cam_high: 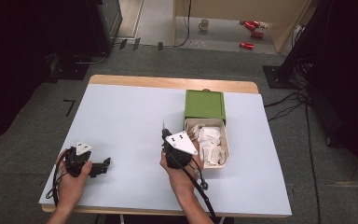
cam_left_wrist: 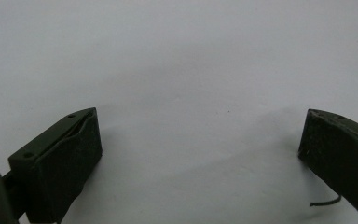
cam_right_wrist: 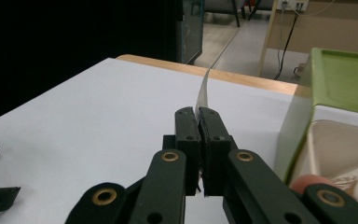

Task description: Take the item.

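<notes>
My right gripper (cam_high: 164, 134) hovers just left of a cream tray (cam_high: 226, 150) filled with several white packets (cam_high: 209, 142). Its jaws are shut on a thin white packet (cam_right_wrist: 204, 88), which stands edge-on above the fingertips (cam_right_wrist: 198, 112). In the high view that packet (cam_high: 163, 125) is a thin sliver at the gripper's tip. My left gripper (cam_high: 103, 165) rests on the white table near the front left, pointing right. Its jaws stand wide open over bare tabletop (cam_left_wrist: 200, 140) with nothing between them.
A green lid or box (cam_high: 205, 105) lies right behind the tray, seen close at the right in the right gripper view (cam_right_wrist: 345, 79). The table's wooden far edge (cam_high: 168, 82) runs along the back. Cables and cans lie on the floor beyond.
</notes>
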A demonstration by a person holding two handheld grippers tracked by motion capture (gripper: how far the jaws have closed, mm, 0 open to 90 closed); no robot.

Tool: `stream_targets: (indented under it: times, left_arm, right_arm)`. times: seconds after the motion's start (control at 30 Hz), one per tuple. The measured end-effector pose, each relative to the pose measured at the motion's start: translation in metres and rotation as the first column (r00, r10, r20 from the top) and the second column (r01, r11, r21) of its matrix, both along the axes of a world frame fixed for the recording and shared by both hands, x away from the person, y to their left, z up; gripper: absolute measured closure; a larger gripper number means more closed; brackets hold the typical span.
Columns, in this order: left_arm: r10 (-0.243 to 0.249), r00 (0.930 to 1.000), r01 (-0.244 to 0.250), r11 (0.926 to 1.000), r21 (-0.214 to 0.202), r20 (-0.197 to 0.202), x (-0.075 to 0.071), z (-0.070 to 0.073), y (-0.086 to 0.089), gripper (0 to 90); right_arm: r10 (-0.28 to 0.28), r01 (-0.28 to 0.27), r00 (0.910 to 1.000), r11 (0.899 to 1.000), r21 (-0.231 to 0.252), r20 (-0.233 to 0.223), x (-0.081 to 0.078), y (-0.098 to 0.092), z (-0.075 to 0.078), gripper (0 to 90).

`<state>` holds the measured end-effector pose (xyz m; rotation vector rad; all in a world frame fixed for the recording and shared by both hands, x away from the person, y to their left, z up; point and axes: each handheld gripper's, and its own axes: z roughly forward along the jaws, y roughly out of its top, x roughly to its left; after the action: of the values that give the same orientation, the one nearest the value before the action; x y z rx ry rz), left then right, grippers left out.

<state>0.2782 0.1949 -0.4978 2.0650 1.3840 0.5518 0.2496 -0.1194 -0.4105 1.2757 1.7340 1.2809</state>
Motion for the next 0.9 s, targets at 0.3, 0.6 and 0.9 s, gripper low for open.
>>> stream_targets:
  times: [0.3, 0.6, 0.9]
  left_arm:
    - [0.000, 1.0000, 0.000, 1.0000, 0.000, 0.000, 0.000, 0.000, 0.000, 0.0]
    - [0.000, 1.0000, 0.000, 1.0000, -0.001, 0.000, 0.000, 0.000, 0.000, 0.0]
    - [0.000, 1.0000, 0.000, 1.0000, 0.000, 0.000, 0.000, 0.000, 0.000, 0.0]
  right_arm:
    - [0.007, -0.007, 0.9998, 1.000, -0.017, -0.017, 0.004, 0.016, -0.015, 89.0]
    - [-0.022, 0.020, 0.9984, 0.999, -0.042, -0.053, 0.010, 0.022, -0.039, 89.0]
    - [-0.025, 0.019, 0.9977, 0.996, -0.085, -0.063, 0.010, 0.032, -0.058, 88.8]
